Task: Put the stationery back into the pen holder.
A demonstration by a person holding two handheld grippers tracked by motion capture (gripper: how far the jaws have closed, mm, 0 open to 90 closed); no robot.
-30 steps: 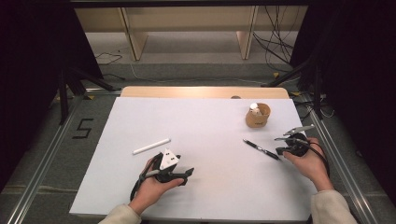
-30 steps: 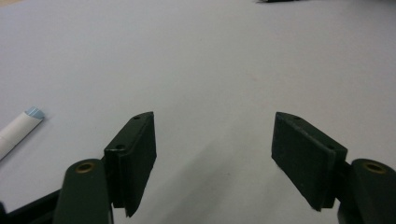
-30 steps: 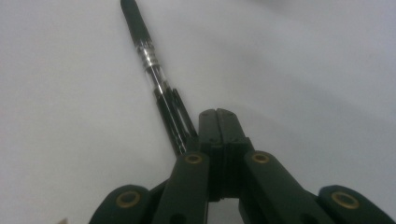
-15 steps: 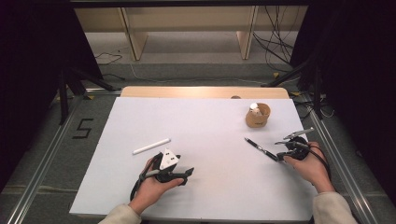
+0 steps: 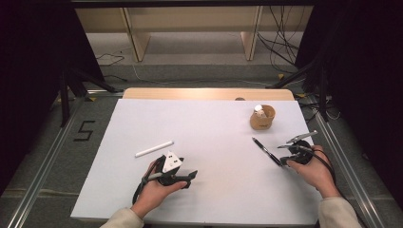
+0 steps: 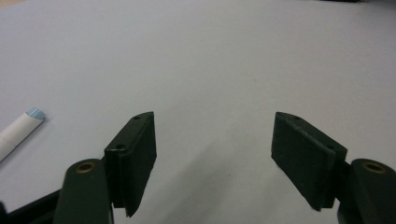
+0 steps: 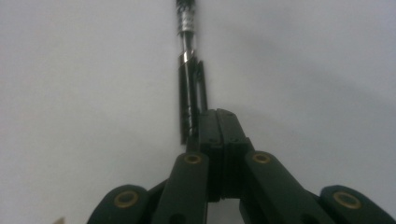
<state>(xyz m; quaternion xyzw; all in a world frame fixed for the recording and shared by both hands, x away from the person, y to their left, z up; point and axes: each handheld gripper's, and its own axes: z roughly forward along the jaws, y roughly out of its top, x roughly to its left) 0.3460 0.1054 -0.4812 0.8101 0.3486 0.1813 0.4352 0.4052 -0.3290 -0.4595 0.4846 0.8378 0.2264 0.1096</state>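
Observation:
A black pen [image 5: 265, 150] lies slanted on the white sheet [image 5: 214, 128] at the right. My right gripper [image 5: 284, 160] sits at its near end. In the right gripper view the pen [image 7: 187, 70] runs along the outside of one jaw and touches its tip. The right gripper [image 7: 217, 116] has just been opening a hair, but its pads still look pressed together with nothing between them. My left gripper [image 5: 190, 178] rests low at the front left, and in its own view the left gripper [image 6: 212, 154] is open over bare sheet. A white stick [image 5: 154, 148] lies beyond it, its blue-tipped end [image 6: 18, 128] off to one side.
A small wooden cup [image 5: 263, 118] with a white object [image 5: 258, 109] inside stands at the back right, just beyond the pen. The table's wooden far edge [image 5: 190, 93] borders the sheet. Metal rails [image 5: 43, 175] run along both sides.
The right hand has shifted slightly and the pen has turned a little with it. The left hand and the white stick are where they were.

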